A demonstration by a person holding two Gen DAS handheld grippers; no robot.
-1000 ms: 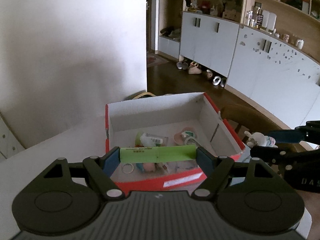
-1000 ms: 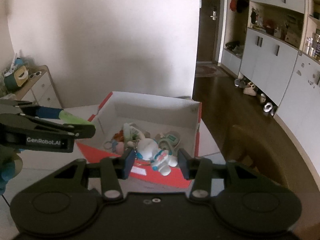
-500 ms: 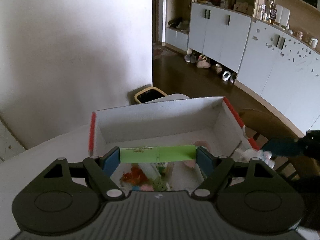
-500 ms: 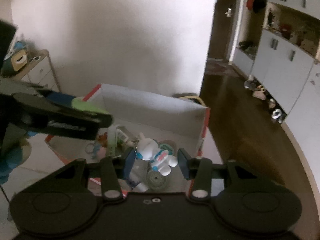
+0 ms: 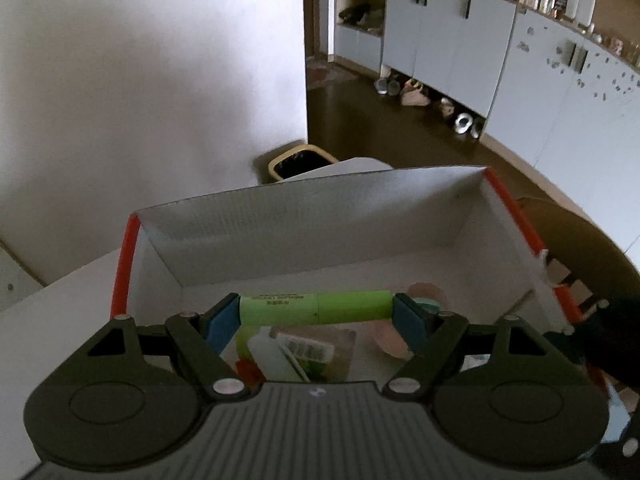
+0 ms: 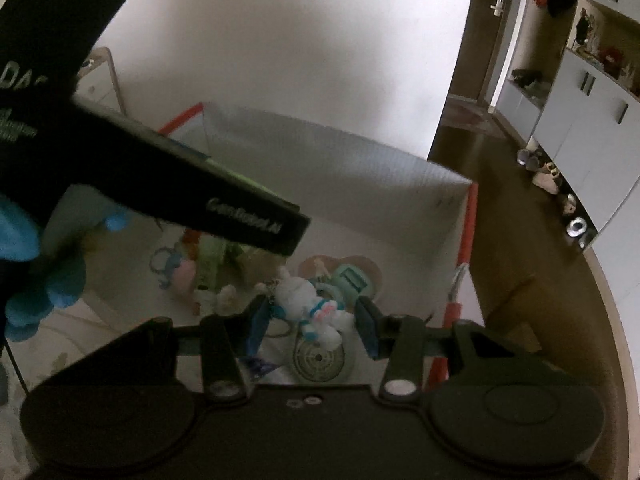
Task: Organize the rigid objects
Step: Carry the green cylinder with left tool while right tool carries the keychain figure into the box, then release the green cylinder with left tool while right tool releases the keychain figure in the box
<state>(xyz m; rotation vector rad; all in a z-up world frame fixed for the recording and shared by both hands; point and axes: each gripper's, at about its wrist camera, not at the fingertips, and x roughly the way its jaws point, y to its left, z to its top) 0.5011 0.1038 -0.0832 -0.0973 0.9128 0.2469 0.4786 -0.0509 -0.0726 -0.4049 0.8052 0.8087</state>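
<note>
My left gripper [image 5: 316, 314] is shut on a green tube [image 5: 316, 307], held crosswise over the open red-and-white cardboard box [image 5: 320, 216]. My right gripper [image 6: 312, 322] is shut on a white toy figure with blue and pink marks [image 6: 310, 306], held over the same box [image 6: 360, 164]. The left gripper's dark finger [image 6: 224, 200] crosses the right wrist view above the box's left half. Small items lie on the box floor: a white bottle [image 5: 276, 356], a pink round piece [image 5: 426, 294], a mint clock-like item [image 6: 352, 278], a round fan-like disc [image 6: 318, 358].
The box stands on a white table [image 5: 60, 304] next to a white wall. A yellow-rimmed bin [image 5: 300, 162] stands on the floor behind it. Grey cabinets [image 5: 460, 40] with shoes beneath line the far right. A blue-gloved hand [image 6: 40, 276] holds the left gripper.
Both grippers have moved forward from in front of the box to over its inside, each still holding its object. The left gripper now crosses close in front of the right camera.
</note>
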